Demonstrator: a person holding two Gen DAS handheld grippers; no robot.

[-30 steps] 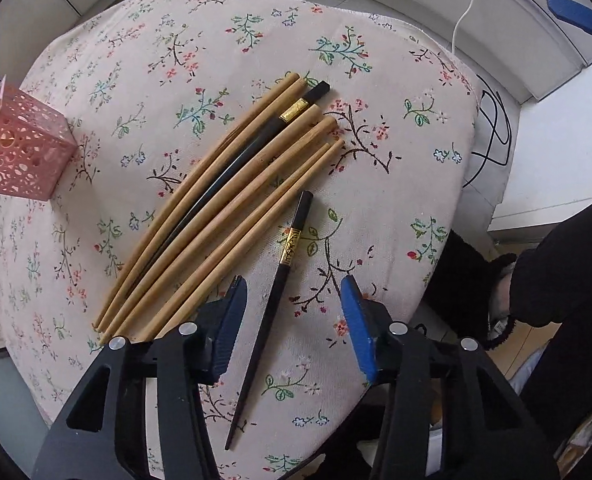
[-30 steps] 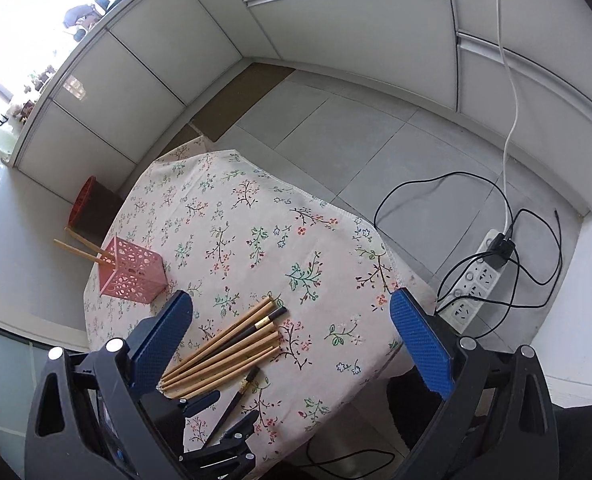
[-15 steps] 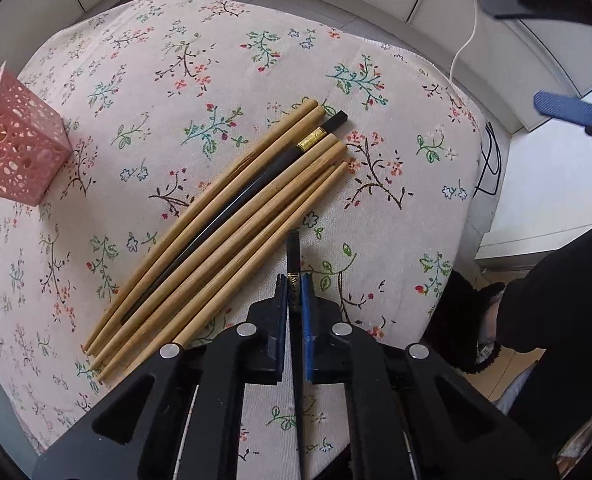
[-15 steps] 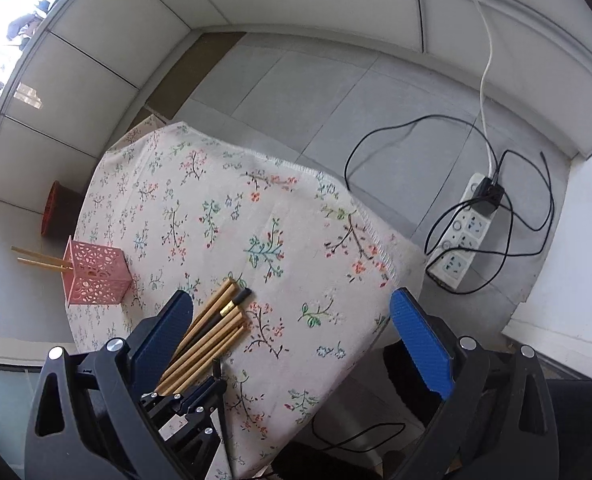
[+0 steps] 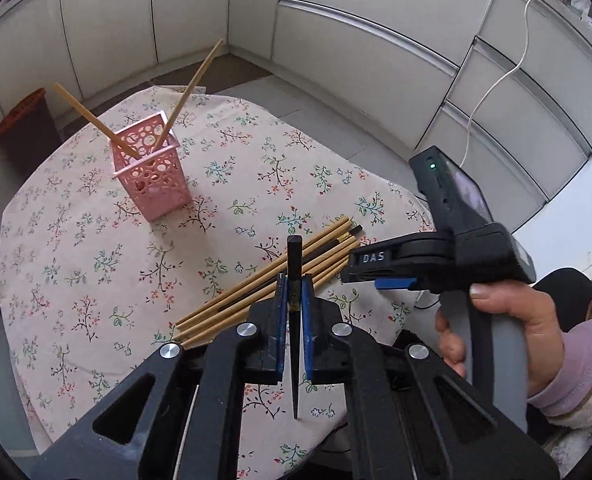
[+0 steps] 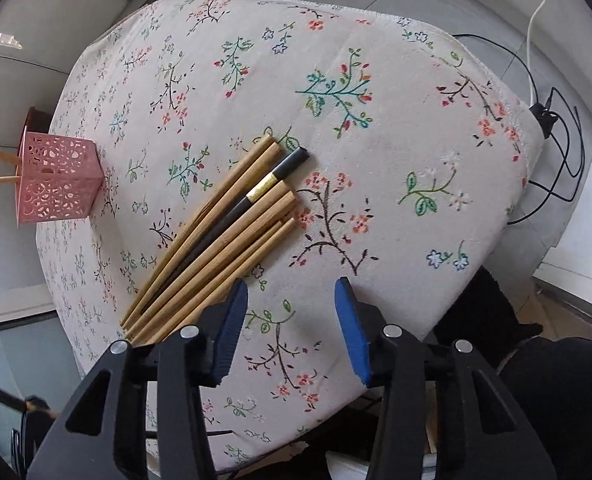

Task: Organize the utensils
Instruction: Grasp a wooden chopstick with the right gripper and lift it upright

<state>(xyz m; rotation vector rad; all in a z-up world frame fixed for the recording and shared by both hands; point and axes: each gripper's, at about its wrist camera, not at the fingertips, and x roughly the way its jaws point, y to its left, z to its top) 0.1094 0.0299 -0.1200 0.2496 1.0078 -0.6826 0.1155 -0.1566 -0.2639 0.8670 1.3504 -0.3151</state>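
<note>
One black chopstick (image 5: 295, 280) sat pinched tight in your left gripper (image 5: 292, 300), near the pile (image 6: 216, 232). The pink holder (image 5: 150, 172) stood far left. Your right gripper (image 6: 290, 332) was closing on nothing. You needed to drop it in tip first.

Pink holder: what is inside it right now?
Two light wooden chopsticks stand in the pink holder, leaning apart in a V. Their lower ends and the holder's floor are hidden behind its perforated walls, so anything lying at the bottom cannot be made out.
</note>
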